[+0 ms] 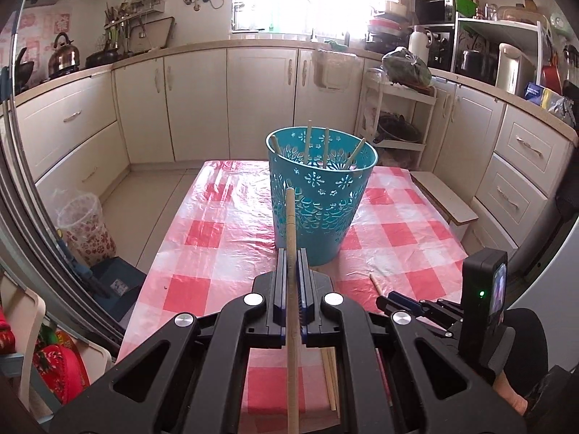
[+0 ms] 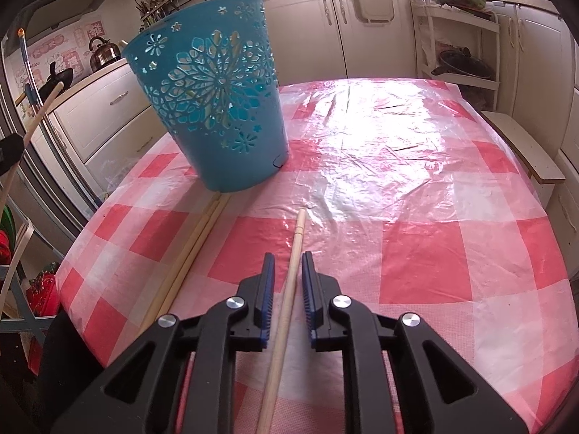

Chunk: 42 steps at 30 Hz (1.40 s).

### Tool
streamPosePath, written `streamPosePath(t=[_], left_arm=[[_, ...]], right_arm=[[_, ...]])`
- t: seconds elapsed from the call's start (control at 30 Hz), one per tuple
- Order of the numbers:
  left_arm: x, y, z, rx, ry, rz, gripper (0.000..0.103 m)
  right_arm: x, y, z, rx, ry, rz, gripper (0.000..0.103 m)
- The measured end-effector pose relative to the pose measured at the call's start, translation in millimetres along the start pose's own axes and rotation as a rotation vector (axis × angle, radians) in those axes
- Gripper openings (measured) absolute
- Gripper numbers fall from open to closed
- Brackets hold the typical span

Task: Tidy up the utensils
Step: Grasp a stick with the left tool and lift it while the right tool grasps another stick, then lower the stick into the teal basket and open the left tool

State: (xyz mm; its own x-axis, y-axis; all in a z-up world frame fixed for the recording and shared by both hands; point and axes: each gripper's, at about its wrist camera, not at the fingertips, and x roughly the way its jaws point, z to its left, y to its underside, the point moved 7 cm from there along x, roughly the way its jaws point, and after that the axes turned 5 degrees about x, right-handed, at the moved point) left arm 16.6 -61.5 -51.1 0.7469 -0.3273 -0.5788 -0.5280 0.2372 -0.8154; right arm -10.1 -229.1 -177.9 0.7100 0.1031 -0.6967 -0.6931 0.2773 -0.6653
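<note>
Up front, left wrist view: the left gripper (image 1: 292, 271) is seen pinched on a chopstick (image 1: 291, 289), fingers pressed against it on both sides. The stick is held above the table (image 1: 202, 224), running forward between the fingers with its tip in line with the teal bin (image 1: 318, 202). The bin stands upright on the checked cloth; four chopsticks (image 1: 308, 141) are seen leaning inside it, ends above the rim. Two more sticks (image 1: 330, 379) lie flat on the cloth below the gripper. At lower right the right gripper (image 1: 401, 302) is noted low at the table, a stick end (image 1: 375, 284) just ahead of it.

Right wrist view: the right gripper (image 2: 287, 275) is seen with fingers spread, a loose chopstick (image 2: 289, 282) lying on the cloth between them, touched by neither pad as far as can be told. A pair of sticks (image 2: 191, 253) lies to the left, far ends at the base of the bin (image 2: 213, 101). The left-held stick (image 2: 36, 123) is caught at the left edge
</note>
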Motion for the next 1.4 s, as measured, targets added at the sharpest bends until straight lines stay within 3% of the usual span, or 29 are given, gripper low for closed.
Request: streamPosePath(t=[0.27, 0.53, 0.97, 1.4], left_arm=[[-31, -37, 16, -0.075, 0.024, -0.136, 0.005], [-27, -87, 16, -0.105, 0.02, -0.232, 0.005], [41, -170, 9, -0.16, 0.028, -0.338, 0.005], [115, -178, 13, -0.21, -0.014, -0.332, 0.005]], right_arm=[[1, 0, 9, -0.019, -0.011, 0.008, 0.033], [1, 0, 7, 0.025, -0.035, 0.026, 0.034], [2, -5, 5, 0.063, -0.091, 0.048, 0.041], [3, -8, 5, 0.087, -0.124, 0.061, 0.044]])
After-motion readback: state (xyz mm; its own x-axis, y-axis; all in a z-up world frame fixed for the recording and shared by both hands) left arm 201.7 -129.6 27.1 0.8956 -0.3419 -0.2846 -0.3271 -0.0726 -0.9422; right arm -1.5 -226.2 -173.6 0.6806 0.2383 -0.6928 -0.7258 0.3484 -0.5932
